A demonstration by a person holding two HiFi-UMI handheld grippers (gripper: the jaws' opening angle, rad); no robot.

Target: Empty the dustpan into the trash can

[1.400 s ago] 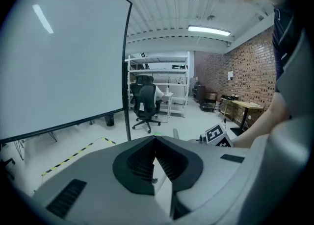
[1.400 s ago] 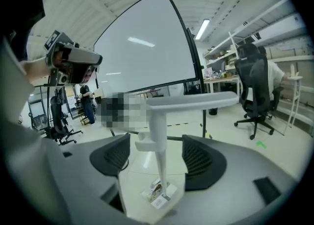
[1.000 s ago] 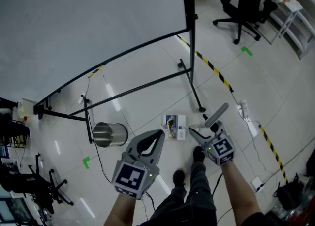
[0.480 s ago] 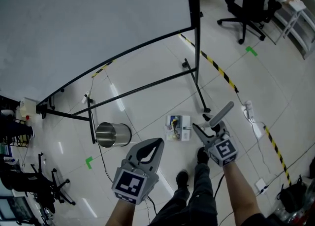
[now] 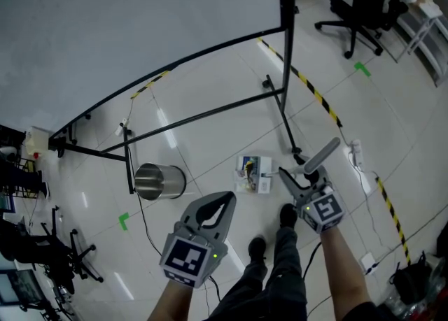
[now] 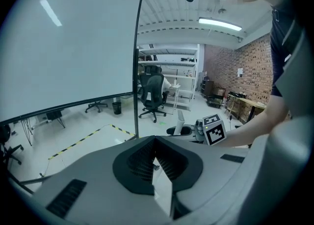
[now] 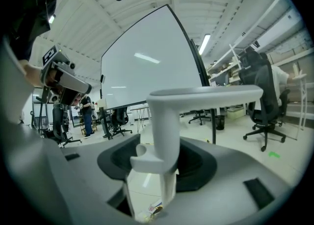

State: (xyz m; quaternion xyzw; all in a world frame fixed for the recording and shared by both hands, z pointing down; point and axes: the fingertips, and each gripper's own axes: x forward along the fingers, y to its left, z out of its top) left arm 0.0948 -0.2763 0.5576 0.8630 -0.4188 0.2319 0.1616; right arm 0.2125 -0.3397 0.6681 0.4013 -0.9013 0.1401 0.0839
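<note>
Down by the person's feet, low over the pale floor, the dustpan [image 5: 252, 174] carries scraps of litter in its tray. Its grey handle [image 5: 318, 157] rises to the right between the jaws of the right gripper [image 5: 294, 174], which have just been closing and now clamp the stem, partway shut. Well apart to the left is the shiny metal trash can [image 5: 159, 181], and the left gripper [image 5: 225, 199] hovers nearer, jaws together and empty.

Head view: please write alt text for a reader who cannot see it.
The right gripper has just closed its jaws on the grey handle of a white dustpan holding litter. A shiny metal trash can sits left of it; the left gripper is empty.
</note>
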